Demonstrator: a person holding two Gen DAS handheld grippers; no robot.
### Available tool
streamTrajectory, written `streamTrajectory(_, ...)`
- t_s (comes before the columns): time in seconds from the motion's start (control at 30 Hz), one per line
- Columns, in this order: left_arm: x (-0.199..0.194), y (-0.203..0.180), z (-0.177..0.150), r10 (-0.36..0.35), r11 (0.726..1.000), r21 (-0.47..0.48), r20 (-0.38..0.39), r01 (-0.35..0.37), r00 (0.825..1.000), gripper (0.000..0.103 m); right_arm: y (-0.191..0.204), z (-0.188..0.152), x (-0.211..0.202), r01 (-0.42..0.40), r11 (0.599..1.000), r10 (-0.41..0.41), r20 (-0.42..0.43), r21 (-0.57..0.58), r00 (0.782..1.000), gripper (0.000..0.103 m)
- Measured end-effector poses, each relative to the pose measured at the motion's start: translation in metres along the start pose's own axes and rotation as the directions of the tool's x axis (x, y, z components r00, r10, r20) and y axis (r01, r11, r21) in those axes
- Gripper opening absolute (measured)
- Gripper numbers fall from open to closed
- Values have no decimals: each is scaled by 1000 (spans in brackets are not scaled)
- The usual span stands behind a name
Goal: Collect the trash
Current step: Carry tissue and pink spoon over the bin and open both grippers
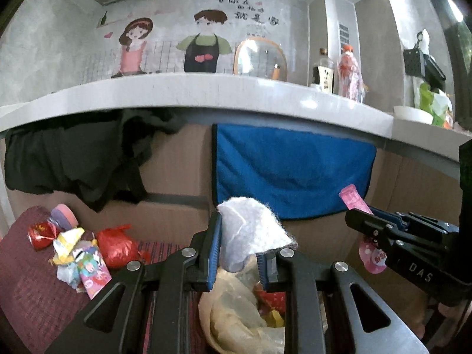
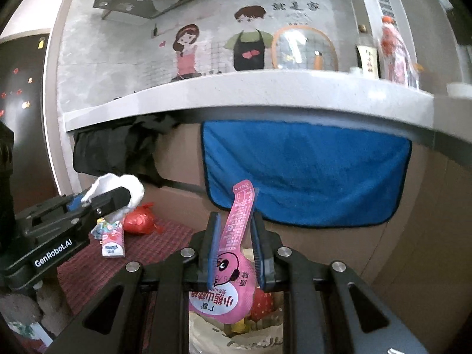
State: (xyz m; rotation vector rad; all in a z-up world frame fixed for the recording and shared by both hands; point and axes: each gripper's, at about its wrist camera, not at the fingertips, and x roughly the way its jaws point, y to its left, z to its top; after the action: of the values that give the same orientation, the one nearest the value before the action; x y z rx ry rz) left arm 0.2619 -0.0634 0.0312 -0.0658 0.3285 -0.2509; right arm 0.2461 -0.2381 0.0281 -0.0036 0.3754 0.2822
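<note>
The left gripper (image 1: 239, 244) is clamped on a crumpled white tissue (image 1: 250, 230), which bulges up and to the right above its 2 blue-padded fingers. Seen from the right wrist camera, its black body carries the white lettering "GenRobot.AI". The right gripper (image 2: 236, 247) is clamped on a flat pink snack pouch (image 2: 233, 253) printed with a cartoon face wearing headphones and Chinese characters that appear upside down; the pouch's narrow neck sticks up between the fingers and its round body hangs below them. From the left wrist camera, the right gripper's body shows the letters "DAS".

Directly under both grippers sits an open translucent plastic bag (image 1: 233, 309) holding red and yellow wrappers. To the left, on a dark red woven mat (image 1: 32, 289), lies a small heap of trash: a red can (image 1: 39, 233), a knotted red plastic bag (image 1: 118, 246), a pink carton (image 2: 113, 243) with cartoon print, and crumpled yellow and white wrappers (image 1: 67, 244). The small print on these is too blurred to read.

Behind, a blue towel (image 1: 292, 171) and a black cloth (image 1: 73, 162) hang from the edge of a grey countertop (image 1: 206, 91). On the counter stand an oval mirror (image 1: 261, 59), a dark sauce bottle (image 1: 323, 72) with a Chinese label, and a bottle wrapped in pink film (image 1: 349, 72). The wall sticker (image 1: 203, 41) shows 2 cartoon figures with Chinese writing beside them.
</note>
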Motion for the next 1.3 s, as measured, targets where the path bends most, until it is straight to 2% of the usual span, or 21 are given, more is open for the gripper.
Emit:
streamTrajectory(0.2,17,1,-17,75,997,2,-29,-75,997,22,-9,-16,18,-14,999,15,-43,34,999,19)
streamTrajectory(0.37,28,6,-29,98,995,-14,-67,-99,993,22,-15,-27,31,-25,998,29,-70,58,997,19)
streamTrajectory(0.97,56,1,-51,52,998,-21,-158,-56,986,22,-27,-43,56,-44,993,57,-111,111,992,19)
streamTrajectory(1.1,66,1,-56,24,999,-36,-187,-32,982,22,-30,-46,63,-39,992,54,-126,118,991,19)
streamTrajectory(1.17,73,2,-58,-22,998,-55,-203,11,979,23,-31,-47,66,-37,992,54,-130,123,990,20)
streamTrajectory(1.2,78,4,-58,-74,995,-74,-216,60,974,26,-32,-48,67,-42,991,58,-126,129,990,21)
streamTrajectory(1.27,86,8,-57,-137,988,-101,-242,116,960,43,-37,-49,69,-42,988,59,-108,148,992,28)
streamTrajectory(1.3,88,12,-56,-149,986,-116,-249,123,957,55,-39,-49,70,-42,986,60,-110,160,992,41)
